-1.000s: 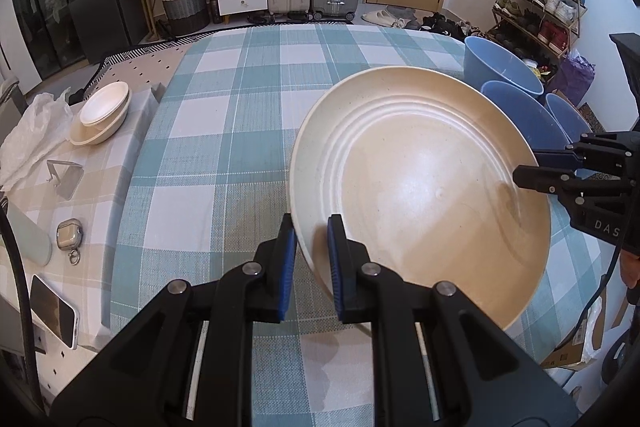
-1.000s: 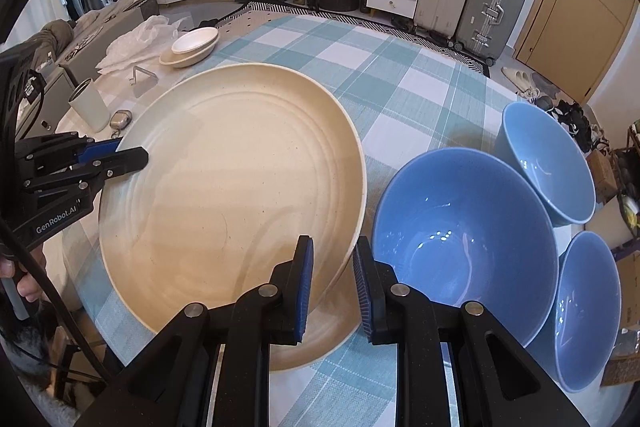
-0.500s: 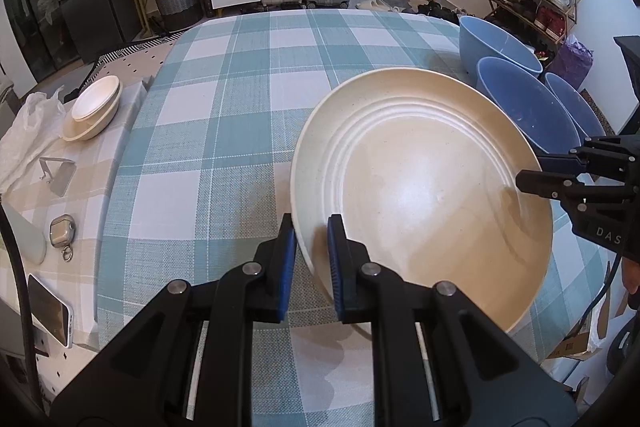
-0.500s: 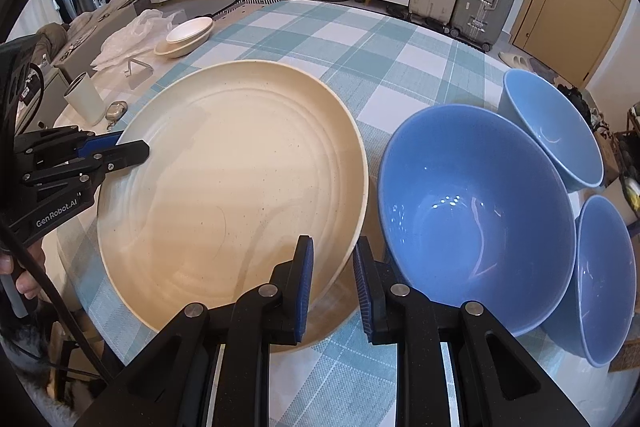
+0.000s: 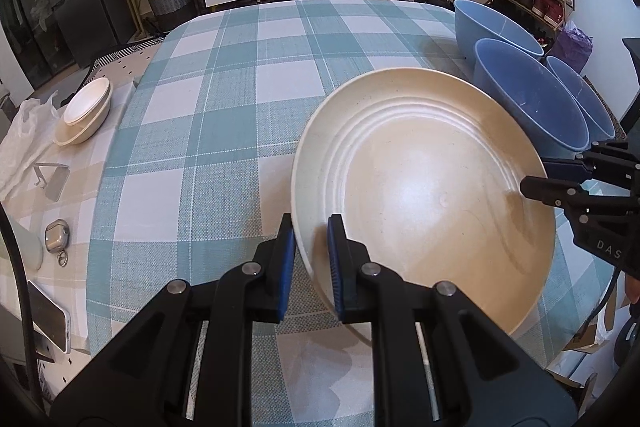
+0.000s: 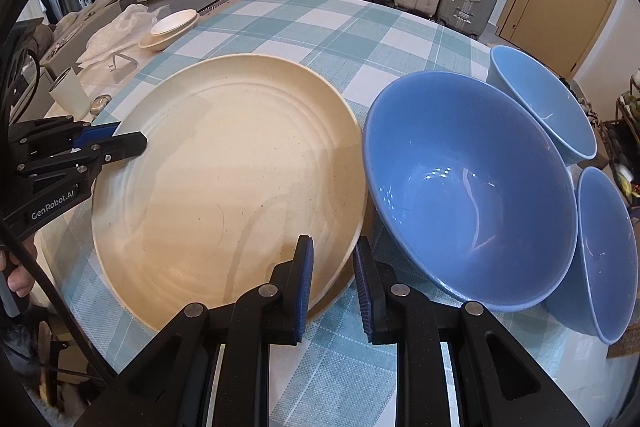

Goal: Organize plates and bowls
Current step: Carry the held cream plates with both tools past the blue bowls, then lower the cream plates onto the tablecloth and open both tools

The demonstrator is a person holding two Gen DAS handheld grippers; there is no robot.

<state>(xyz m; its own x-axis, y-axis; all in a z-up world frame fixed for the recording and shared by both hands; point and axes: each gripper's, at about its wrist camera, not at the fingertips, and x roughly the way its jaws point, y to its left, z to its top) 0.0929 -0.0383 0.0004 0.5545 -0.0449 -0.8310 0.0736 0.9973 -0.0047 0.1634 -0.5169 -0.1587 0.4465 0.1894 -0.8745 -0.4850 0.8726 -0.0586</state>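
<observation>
A large cream plate (image 5: 432, 187) (image 6: 224, 179) is held by both grippers at opposite rims, over the checked tablecloth. My left gripper (image 5: 311, 241) is shut on its left rim; it also shows in the right wrist view (image 6: 120, 143). My right gripper (image 6: 332, 267) is shut on the plate's rim beside the large blue bowl (image 6: 472, 199); it also shows in the left wrist view (image 5: 536, 175). Two smaller blue bowls (image 6: 544, 107) (image 6: 608, 251) stand behind and right of the large one. Two stacked cream bowls (image 5: 82, 111) (image 6: 170, 29) sit at the far left.
The round table (image 5: 240, 75) has a teal checked cloth. On its left part lie a phone (image 5: 48, 323), an earbud case (image 5: 56, 237), a small stand (image 5: 50, 179) and a plastic bag (image 5: 20, 143). Suitcases, drawers and a shoe rack stand beyond the table.
The plate has come lower and flatter toward the table, held by both grippers. The second plate seen under it a second ago is hidden. The bowls have not moved.
</observation>
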